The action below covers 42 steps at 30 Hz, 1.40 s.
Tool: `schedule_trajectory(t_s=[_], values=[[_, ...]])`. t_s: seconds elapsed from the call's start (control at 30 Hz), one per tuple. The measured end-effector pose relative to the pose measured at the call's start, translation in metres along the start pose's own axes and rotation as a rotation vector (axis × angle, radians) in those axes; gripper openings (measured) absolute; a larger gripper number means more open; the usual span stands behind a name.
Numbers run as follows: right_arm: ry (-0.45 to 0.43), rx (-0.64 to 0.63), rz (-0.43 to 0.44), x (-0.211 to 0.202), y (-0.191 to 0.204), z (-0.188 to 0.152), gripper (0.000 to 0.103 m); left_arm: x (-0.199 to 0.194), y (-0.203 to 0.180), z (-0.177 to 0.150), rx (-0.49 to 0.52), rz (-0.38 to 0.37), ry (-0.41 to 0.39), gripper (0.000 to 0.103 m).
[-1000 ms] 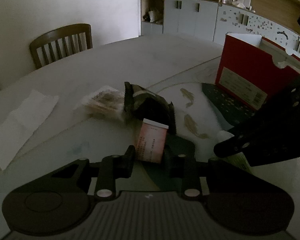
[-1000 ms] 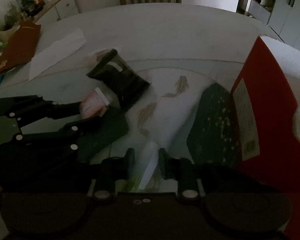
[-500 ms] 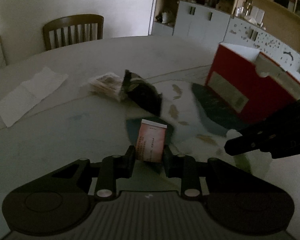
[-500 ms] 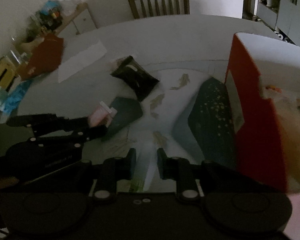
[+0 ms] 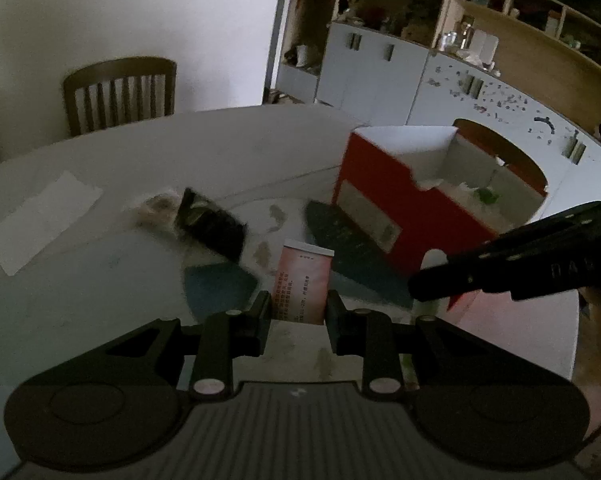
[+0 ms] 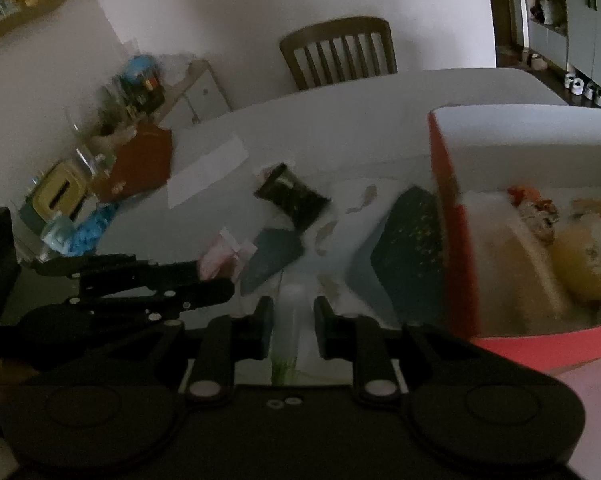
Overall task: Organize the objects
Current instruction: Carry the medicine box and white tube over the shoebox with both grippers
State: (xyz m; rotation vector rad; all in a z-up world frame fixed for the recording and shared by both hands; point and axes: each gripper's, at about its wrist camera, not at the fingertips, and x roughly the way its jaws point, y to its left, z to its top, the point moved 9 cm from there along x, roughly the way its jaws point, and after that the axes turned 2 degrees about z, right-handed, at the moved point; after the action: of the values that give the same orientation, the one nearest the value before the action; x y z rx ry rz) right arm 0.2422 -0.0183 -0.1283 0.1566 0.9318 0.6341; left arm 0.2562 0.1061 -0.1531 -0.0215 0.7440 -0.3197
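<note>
Two grippers, each clamped on something above the round table (image 5: pixel 100 304). At left, left gripper (image 5: pixel 298 312) pinching a pink sachet (image 5: pixel 302 280), long axis running away from the camera, white sealed end farthest out. At right, right gripper (image 6: pixel 294 326) squeezing a pale translucent packet (image 6: pixel 290 320), lengthwise along the fingers, beside the open red box (image 6: pixel 456 248).

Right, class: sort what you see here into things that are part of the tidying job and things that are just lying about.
Part of the job:
- left gripper, shut on pink sachet
- right gripper, shut on pale tube
- red box, open, part filled
- dark packet on the table

Lying about:
- white paper sheet
- wooden chair
- yellow tissue holder
</note>
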Motion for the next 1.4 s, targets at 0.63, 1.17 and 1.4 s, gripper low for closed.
schedule_trajectory(t_s=[0.63, 1.17, 1.4], values=[[-0.160, 0.038, 0.068, -0.110, -0.069, 0.045, 0.020, 0.001, -0.085, 0.061, 0.049, -0.026, -0.057, 0.027], [-0.247, 0.076, -0.087, -0.163, -0.177, 0.090, 0.020, 0.052, -0.162, 0.124, 0.161, -0.038, -0.055, 0.027], [-0.186, 0.126, -0.144, -0.147, -0.218, 0.070, 0.020, 0.098, -0.182, 0.127, 0.217, -0.013, 0.022, 0.027]])
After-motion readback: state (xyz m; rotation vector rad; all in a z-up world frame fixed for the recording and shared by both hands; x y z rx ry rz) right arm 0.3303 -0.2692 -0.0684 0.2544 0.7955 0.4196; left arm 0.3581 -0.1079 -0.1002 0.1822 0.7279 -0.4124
